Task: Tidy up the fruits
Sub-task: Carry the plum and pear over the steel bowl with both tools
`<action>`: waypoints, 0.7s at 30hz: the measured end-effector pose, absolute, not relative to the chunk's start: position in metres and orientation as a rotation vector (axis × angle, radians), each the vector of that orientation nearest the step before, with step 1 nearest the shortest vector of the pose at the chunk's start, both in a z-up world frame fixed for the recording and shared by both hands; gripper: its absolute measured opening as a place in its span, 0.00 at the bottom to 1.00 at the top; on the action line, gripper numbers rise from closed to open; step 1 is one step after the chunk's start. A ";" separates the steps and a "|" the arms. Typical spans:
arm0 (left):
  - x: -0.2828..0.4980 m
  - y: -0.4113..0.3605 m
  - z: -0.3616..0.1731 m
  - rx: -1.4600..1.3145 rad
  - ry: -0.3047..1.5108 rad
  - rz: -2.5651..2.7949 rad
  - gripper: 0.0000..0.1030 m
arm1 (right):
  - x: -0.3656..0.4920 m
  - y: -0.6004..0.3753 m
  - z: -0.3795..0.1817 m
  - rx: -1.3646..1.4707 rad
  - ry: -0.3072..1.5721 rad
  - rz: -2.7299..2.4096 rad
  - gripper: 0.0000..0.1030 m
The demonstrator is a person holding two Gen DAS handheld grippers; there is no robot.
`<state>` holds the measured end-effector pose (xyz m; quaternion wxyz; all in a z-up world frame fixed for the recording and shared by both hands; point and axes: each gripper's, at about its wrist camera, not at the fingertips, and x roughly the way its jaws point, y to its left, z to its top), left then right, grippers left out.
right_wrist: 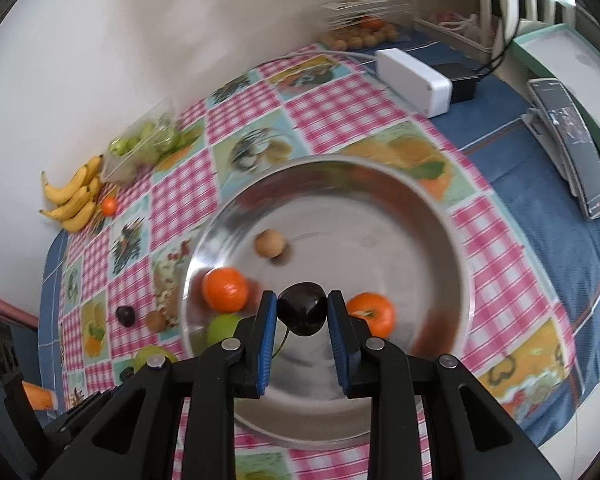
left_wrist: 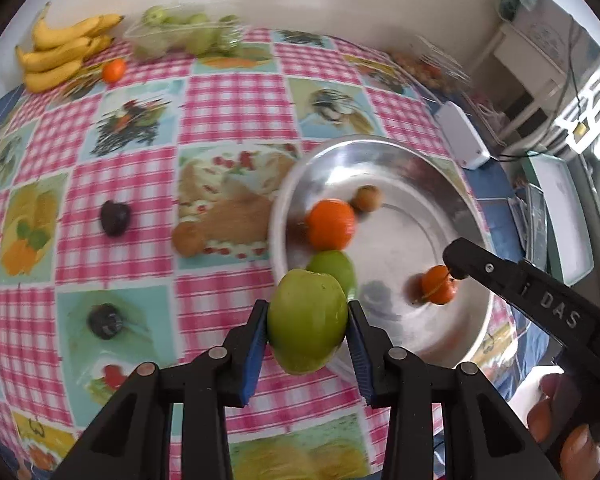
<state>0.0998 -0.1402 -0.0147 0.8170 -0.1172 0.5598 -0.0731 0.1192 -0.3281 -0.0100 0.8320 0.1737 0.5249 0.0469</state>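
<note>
- Left tongs (left_wrist: 307, 334) are clamped on a green apple (left_wrist: 307, 322), blue pads pressing its two sides; the apple hangs over the near-left rim of the steel bowl (left_wrist: 384, 152).
- Right tongs (right_wrist: 302, 316) are clamped on a dark plum (right_wrist: 302, 314), held between the blue pads above the inside of the steel bowl (right_wrist: 452, 248).
- Just ahead of the left tongs, inside the bowl, lies a second green apple (left_wrist: 334, 270), touching an orange (left_wrist: 332, 224) beyond it.
- Further ahead in the bowl sits one small brown fruit (left_wrist: 367, 198); to the right, near the tip of the right tongs (left_wrist: 456, 266), lies a second orange (left_wrist: 438, 285).
- Counted in the bowl: two oranges, one green apple, one brown fruit.
- Left of the left tongs, on the checked tablecloth (left_wrist: 236, 96), lie two dark plums (left_wrist: 115, 217) (left_wrist: 105, 321), well apart, and one brown fruit (left_wrist: 188, 239) just beside the bowl.
- Far ahead to the left, by the wall, lie a bunch of bananas (left_wrist: 60, 56), one small orange (left_wrist: 114, 71) beside them, and a clear tray of green fruit (left_wrist: 184, 34); the number in it cannot be told.
- Far right of the bowl, a white box (right_wrist: 414, 80) rests on the blue cloth (right_wrist: 540, 184), with a blurred pile of small brown fruit (right_wrist: 360, 38) beyond.
</note>
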 end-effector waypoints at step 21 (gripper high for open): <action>0.137 -0.199 -0.031 -0.191 1.145 -0.245 0.40 | 0.155 -0.346 -0.030 0.400 1.080 0.082 0.27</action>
